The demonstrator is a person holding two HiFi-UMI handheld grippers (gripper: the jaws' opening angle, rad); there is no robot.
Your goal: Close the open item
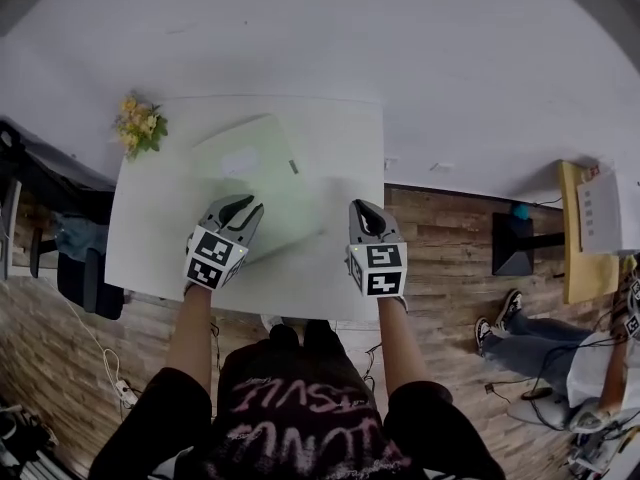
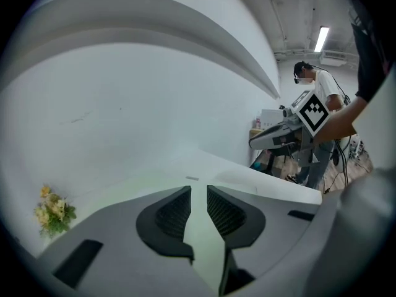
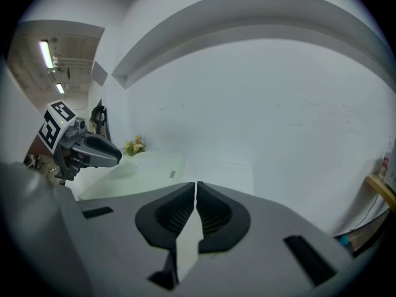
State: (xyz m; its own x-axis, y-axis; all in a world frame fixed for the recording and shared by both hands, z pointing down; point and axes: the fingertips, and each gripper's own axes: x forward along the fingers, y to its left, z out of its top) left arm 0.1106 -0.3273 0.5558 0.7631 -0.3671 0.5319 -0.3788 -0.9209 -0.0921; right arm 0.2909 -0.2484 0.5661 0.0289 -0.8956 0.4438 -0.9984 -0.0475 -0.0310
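Note:
A flat pale green case (image 1: 265, 183) with a small grey tab (image 1: 294, 167) lies on the white table (image 1: 345, 133), its lid down flat. My left gripper (image 1: 243, 208) hovers over the case's near left part. In the left gripper view its jaws (image 2: 198, 190) stand a narrow gap apart with nothing between them, and the green case (image 2: 154, 187) shows beyond. My right gripper (image 1: 365, 213) is just off the case's right edge, over bare table. Its jaws (image 3: 195, 185) are shut and hold nothing. In the right gripper view the case (image 3: 139, 172) lies to the left.
A small bunch of yellow flowers (image 1: 140, 125) stands at the table's far left corner. A white wall rises behind the table. A dark chair (image 1: 85, 278) is at the left. A wooden shelf (image 1: 572, 233) and a seated person (image 1: 520, 338) are at the right.

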